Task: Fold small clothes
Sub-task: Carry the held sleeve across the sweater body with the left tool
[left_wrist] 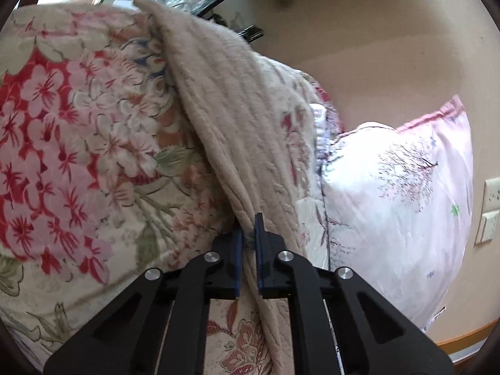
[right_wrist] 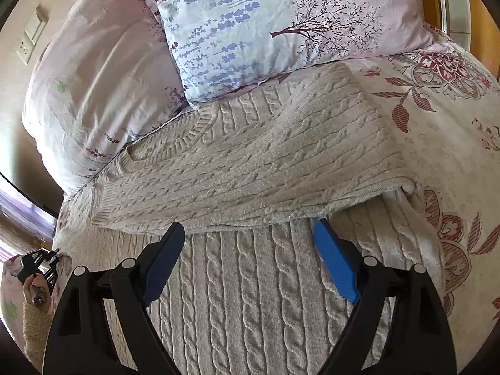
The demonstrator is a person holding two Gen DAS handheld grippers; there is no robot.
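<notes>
A cream cable-knit sweater [right_wrist: 250,162] lies on a floral bedspread [right_wrist: 453,131], with a sleeve folded across its body. My right gripper [right_wrist: 250,234] is open and hovers just above the sweater's lower body, its blue pads [right_wrist: 336,262] empty. My left gripper [left_wrist: 249,234] is shut on an edge of the sweater [left_wrist: 225,100], which rises stretched and taut from the jaws. The left gripper also shows small at the far left of the right wrist view [right_wrist: 39,262], held at the sweater's corner.
Two pillows with a pink and purple tree print [right_wrist: 265,22] [right_wrist: 93,93] lean at the head of the bed, touching the sweater's collar end. A beige wall with a switch plate [right_wrist: 31,40] is behind. A wooden frame [right_wrist: 450,3] stands at the far right.
</notes>
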